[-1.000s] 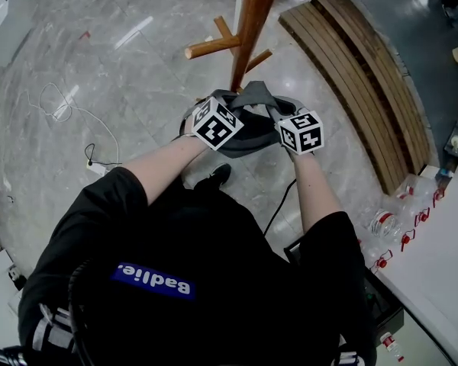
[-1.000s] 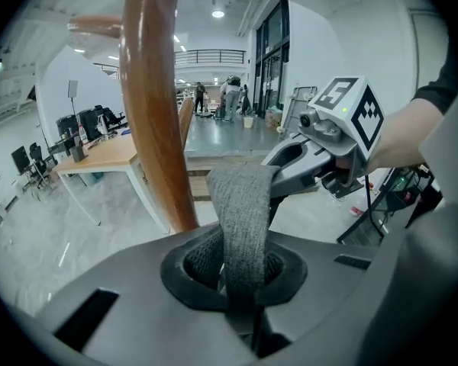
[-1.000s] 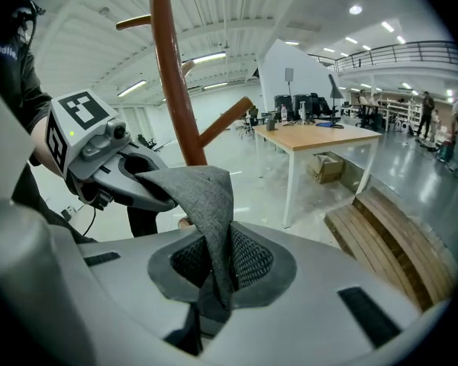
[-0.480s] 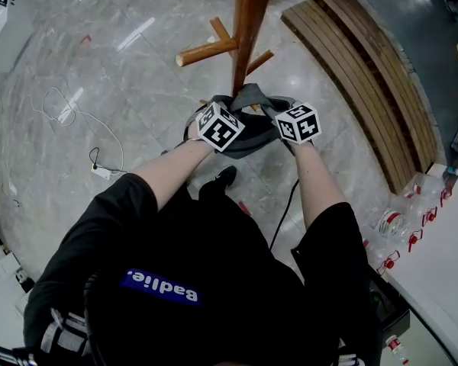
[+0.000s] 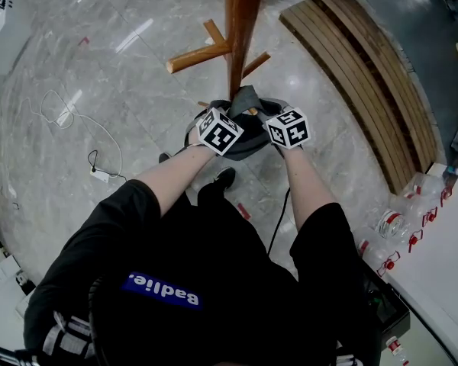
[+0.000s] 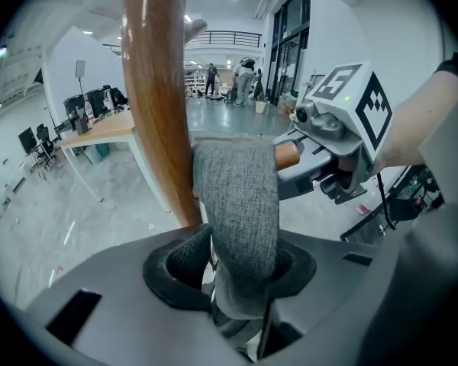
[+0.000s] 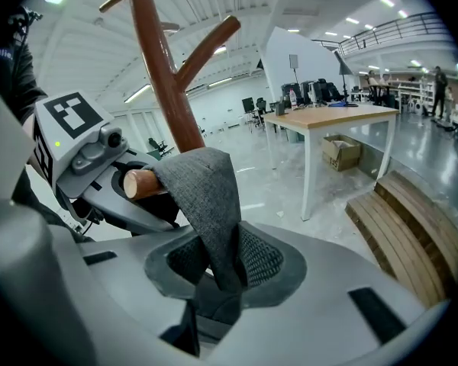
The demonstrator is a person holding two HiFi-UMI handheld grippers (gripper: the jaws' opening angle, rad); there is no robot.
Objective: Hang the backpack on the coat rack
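Two grippers are clenched on one grey strap [image 6: 237,204] of the backpack [image 5: 248,139]. The left gripper [image 6: 233,277] pinches it between its jaws at the lower middle of its own view, and the right gripper [image 7: 217,277] pinches the same band from the other side, lower middle of its view. From each pair of jaws the strap runs up and folds over a wooden peg [image 7: 136,182], whose round end pokes out at the left of the right gripper view. The pole of the rack [image 5: 240,21] stands just behind it. In the head view the backpack sits in the middle of the frame, bunched between the two marker cubes and close against the pole; I judge it is carried clear of the floor [image 5: 76,67]. It looks a soft, limp thing: the strap creases sharply over the peg and the body slumps between the hands, so it will sag and swing, not hold any shape. The weave is coarse, so I would expect the jaws to bite it well, and nothing about it looks fragile. Its weight I cannot tell, though it seems modest. The strap, held on both sides of the peg as now, seems the right place to grip. The peg is smooth and glossy and the strap lies near its tip, so I would want it seated further in before either gripper lets go.
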